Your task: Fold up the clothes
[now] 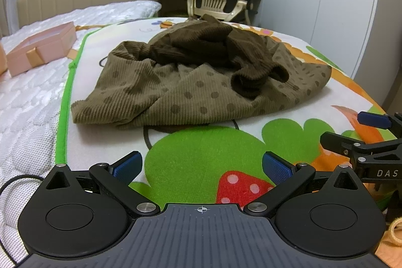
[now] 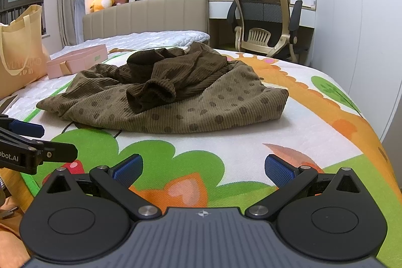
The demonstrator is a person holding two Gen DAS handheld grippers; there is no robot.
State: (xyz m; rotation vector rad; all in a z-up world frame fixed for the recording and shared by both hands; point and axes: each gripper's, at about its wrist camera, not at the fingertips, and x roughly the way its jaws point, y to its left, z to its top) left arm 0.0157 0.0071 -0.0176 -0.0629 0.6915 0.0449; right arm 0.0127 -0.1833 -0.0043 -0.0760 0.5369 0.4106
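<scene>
My left gripper (image 1: 202, 168) has its jaws spread wide and released, blue pads (image 1: 127, 167) gripping nothing, poised above the green patch of the cartoon play mat (image 1: 201, 155). My right gripper (image 2: 203, 170) is equally released, its jaws apart over the orange and green print. In the left view I see the right gripper's fingers at 3 o'clock; in the right view the left gripper shows at 9 o'clock. Dead ahead at 12 o'clock, well apart from both sets of jaws, lies the brown garment (image 1: 201, 82), crumpled in a heap on the mat, a dark sleeve cuff (image 2: 153, 94) curled on top of its dotted lighter body. At 10 o'clock a pink box (image 1: 42, 49) sits on the white mattress (image 1: 27, 117).
</scene>
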